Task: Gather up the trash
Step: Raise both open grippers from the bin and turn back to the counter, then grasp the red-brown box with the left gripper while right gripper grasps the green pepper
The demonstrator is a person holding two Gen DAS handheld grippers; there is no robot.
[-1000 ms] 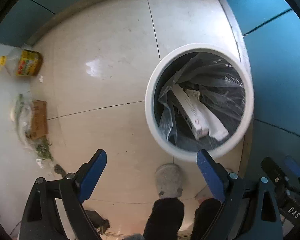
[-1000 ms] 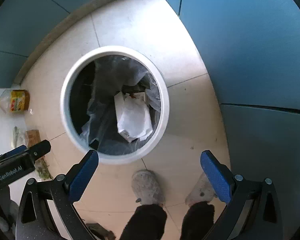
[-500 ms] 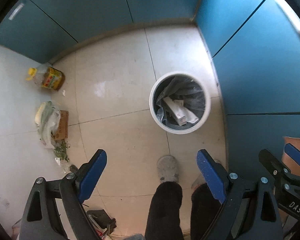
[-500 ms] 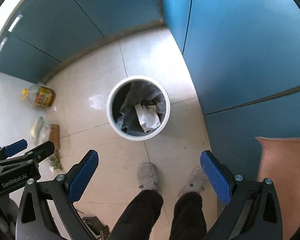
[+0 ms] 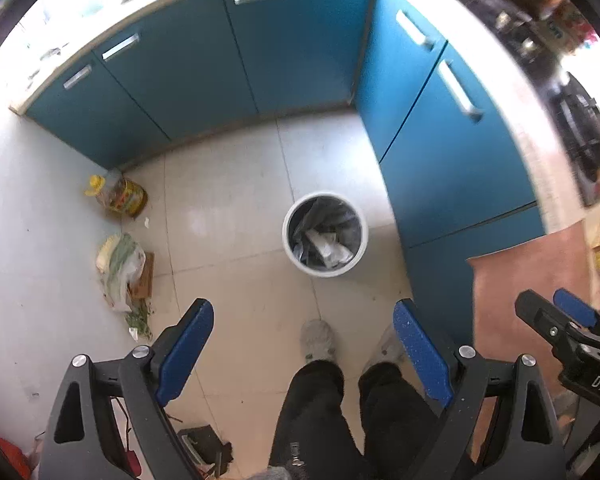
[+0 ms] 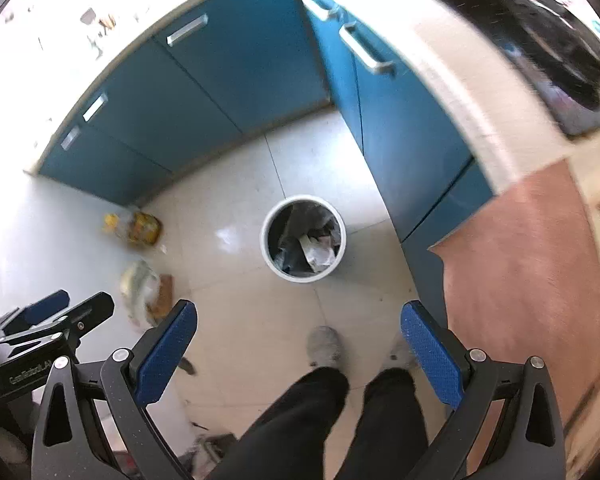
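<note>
One lined bin (image 5: 325, 240), two empty grippers (image 5: 304, 344) (image 6: 298, 344)

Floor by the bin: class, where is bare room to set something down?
Free: tiles between the white bin and the oil bottle, and tiles from the bin toward the shoes. Crowded: the wall side, around the bag of greens.

White bin (image 5: 325, 272), teal cabinets (image 5: 292, 60)
</note>
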